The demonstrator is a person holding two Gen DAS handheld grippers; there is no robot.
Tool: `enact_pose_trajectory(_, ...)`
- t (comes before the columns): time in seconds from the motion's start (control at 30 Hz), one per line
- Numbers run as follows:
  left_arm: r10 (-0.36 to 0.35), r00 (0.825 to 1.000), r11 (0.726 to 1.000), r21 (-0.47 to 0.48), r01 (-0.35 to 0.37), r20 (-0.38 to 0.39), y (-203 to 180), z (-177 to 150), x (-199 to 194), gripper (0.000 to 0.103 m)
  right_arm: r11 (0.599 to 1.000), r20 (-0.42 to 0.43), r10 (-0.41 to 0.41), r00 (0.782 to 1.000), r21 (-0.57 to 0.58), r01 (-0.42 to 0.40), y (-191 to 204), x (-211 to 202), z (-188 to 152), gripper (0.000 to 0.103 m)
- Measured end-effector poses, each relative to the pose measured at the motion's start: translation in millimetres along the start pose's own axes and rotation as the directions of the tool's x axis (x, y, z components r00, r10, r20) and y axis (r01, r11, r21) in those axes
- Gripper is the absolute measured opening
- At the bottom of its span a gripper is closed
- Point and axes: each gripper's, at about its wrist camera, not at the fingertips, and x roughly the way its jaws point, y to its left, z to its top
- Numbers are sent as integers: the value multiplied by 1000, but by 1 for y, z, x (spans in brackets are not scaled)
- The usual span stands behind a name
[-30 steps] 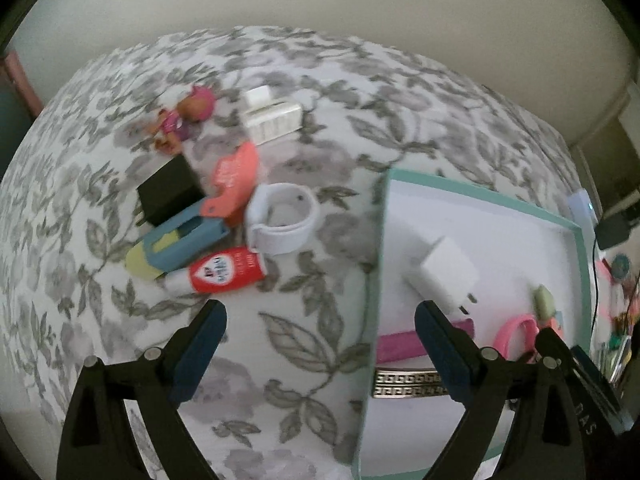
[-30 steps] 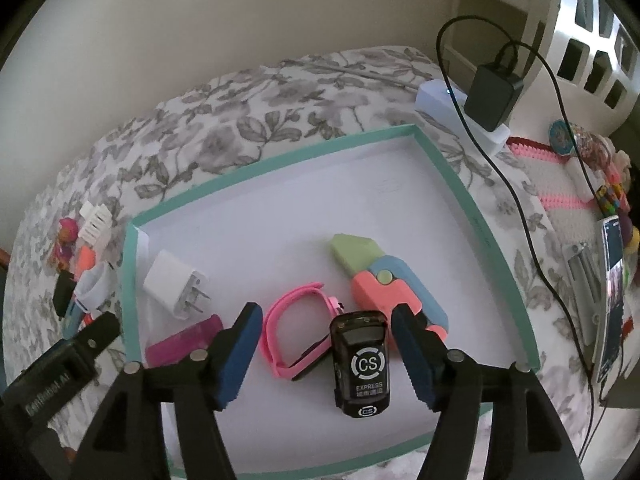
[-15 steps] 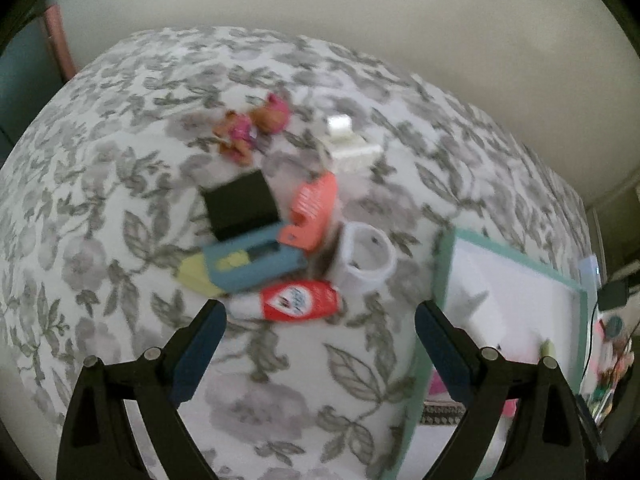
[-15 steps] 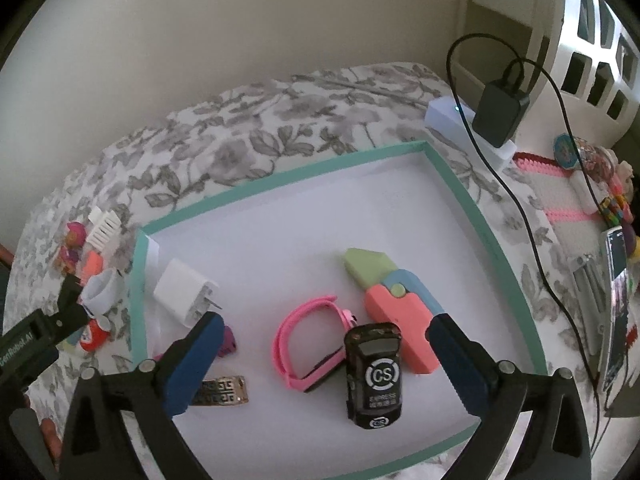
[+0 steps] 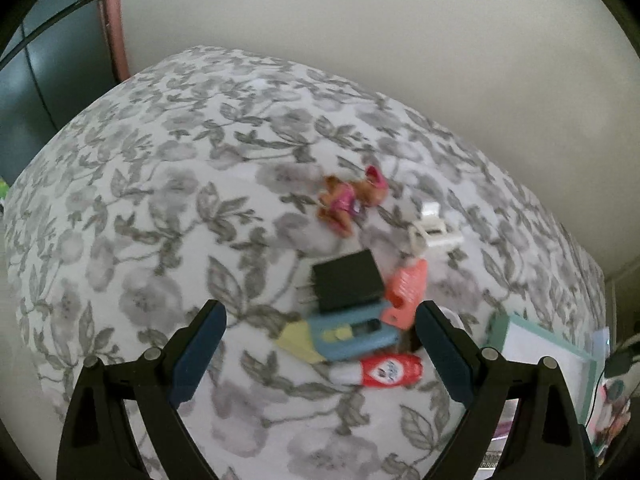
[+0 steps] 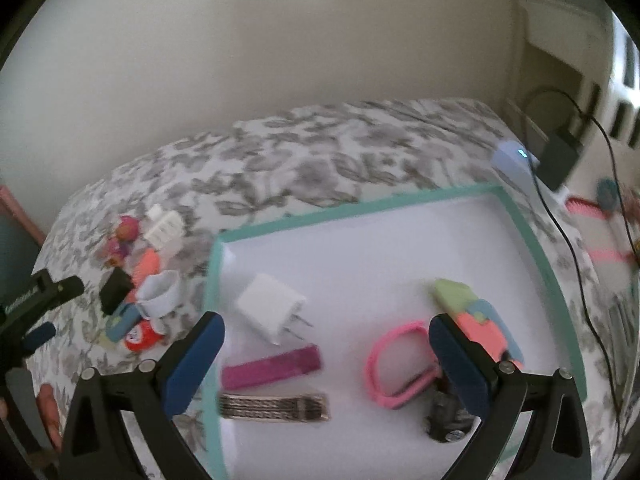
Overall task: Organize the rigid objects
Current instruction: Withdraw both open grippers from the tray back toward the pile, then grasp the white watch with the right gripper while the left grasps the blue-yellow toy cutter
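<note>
My left gripper (image 5: 320, 328) hangs open over a pile on the floral bedspread: a black plug (image 5: 346, 285), a blue-and-yellow utility knife (image 5: 340, 338), a coral clip (image 5: 405, 293), a red-and-white tube (image 5: 384, 372), a small doll (image 5: 348, 200) and a white clip (image 5: 432, 232). Nothing is between its fingers. My right gripper (image 6: 326, 338) stands open above the teal-rimmed tray (image 6: 352, 210), which holds a white charger (image 6: 270, 310), a magenta bar (image 6: 272, 368), a patterned clip (image 6: 274, 406), a pink band (image 6: 394, 364), a pastel utility knife (image 6: 476, 316) and a black device (image 6: 444, 420).
A white ring-shaped holder (image 6: 160, 294) lies with the pile. Right of the tray sit a black adapter (image 6: 558, 158) with its cable, a white hub (image 6: 512, 156) and bright clutter. A wall runs behind the bed. The tray's corner (image 5: 536, 344) shows at the left view's right edge.
My right gripper opened and let go of the black device, then drew back and left. The left gripper swung left from the tray to over the pile.
</note>
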Motion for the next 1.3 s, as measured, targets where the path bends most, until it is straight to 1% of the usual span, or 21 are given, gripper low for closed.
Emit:
enact_pose_trajectory(0.13, 17, 1000, 999, -28, -17, -3, 14, 8, 3, 95, 998, 18, 38, 999, -49, -37, 23, 2, 1, 103)
enact_pose_trajectory(0.27, 44, 999, 999, -29, -44, -5, 23, 12, 7, 95, 994, 24, 50, 998, -99, -47, 45, 6, 4, 103)
enact_pose_trajectory(0.33, 46, 999, 998, -35, -46, -6, 28, 14, 9, 95, 990, 24, 75, 997, -121, -72, 57, 6, 6, 103)
enact_pose_trajectory(0.43, 53, 999, 997, -48, -53, -11, 36, 17, 12, 95, 981, 4, 128, 992, -149, -126, 75, 10, 9, 103)
enact_pose_trajectory(0.57, 67, 997, 995, -75, -70, -36, 47, 19, 20, 95, 968, -55, 176, 983, -169, -183, 97, 23, 8, 103)
enact_pose_trajectory(0.67, 55, 996, 993, -97, -62, -70, 54, 18, 29, 95, 962, -87, 170, 982, -202, -184, 111, 33, 6, 103)
enact_pose_trajectory(0.73, 54, 994, 993, -102, -64, -93, 55, 17, 36, 95, 957, -101, 180, 978, -210, -198, 118, 39, 5, 103)
enact_pose_trajectory(0.87, 43, 990, 995, -81, -54, -132, 50, 13, 49, 95, 950, -126, 194, 973, -222, -218, 129, 51, 6, 102)
enact_pose_trajectory(0.9, 34, 989, 996, -76, -46, -143, 48, 12, 53, 95, 949, -129, 194, 973, -226, -219, 131, 53, 6, 101)
enact_pose_trajectory(1.07, -3, 984, 998, -60, -8, -178, 38, 9, 68, 96, 947, -154, 192, 969, -230, -224, 139, 70, 7, 90)
enact_pose_trajectory(1.23, -38, 978, 998, -59, 26, -205, 32, 8, 74, 96, 947, -171, 199, 965, -220, -234, 140, 81, 8, 85)
enact_pose_trajectory(1.3, -56, 976, 997, -61, 44, -209, 29, 7, 76, 96, 948, -177, 205, 963, -210, -240, 139, 85, 10, 84)
